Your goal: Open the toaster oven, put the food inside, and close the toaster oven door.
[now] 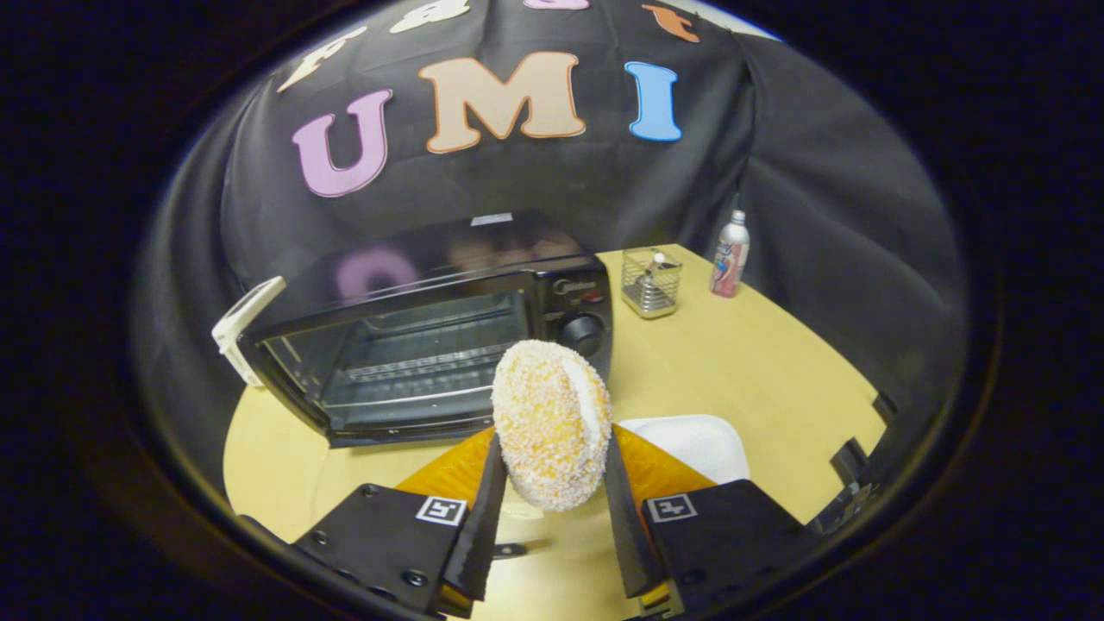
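The hand-held gripper (552, 492) squeezes the sugary cream bun (552, 423) between both fingers, above the worktop (742, 362), and the toaster oven (423, 345) sits just beyond at about eleven o'clock, its long side running left to right.

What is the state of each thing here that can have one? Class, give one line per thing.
Gripper: jaws shut on the pastry, held above the table.
Pastry: sugar-coated, cream-filled, gripped between the jaws.
Toaster oven: rack bare; whether its door is open cannot be told.
White plate: bare, on the table.
Wire basket: upright.
Bottle: upright, capped.
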Motion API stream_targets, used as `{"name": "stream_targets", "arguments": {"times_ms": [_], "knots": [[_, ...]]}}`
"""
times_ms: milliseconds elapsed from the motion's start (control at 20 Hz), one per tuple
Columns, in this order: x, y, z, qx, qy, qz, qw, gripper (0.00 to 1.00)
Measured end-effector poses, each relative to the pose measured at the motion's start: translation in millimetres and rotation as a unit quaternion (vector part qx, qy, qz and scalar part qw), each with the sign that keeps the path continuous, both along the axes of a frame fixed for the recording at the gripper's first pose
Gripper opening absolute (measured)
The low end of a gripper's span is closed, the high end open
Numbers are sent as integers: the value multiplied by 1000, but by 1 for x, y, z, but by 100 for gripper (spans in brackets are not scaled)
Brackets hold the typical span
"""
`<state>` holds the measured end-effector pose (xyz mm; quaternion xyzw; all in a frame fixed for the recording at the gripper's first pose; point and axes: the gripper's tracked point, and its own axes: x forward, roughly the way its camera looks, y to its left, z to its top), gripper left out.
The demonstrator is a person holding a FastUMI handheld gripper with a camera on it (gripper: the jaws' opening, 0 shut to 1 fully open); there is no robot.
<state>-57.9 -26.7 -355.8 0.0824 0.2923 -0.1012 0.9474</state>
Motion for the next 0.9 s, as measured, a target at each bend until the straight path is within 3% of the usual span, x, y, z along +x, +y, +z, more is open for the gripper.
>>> {"name": "stream_targets", "arguments": {"times_ms": [150,550,900], "knots": [[9,30,-4,50,-2,-7,999,61],[48,63,-17,180,-9,-92,979,61],[89,96,-24,246,-14,-98,964,61]]}}
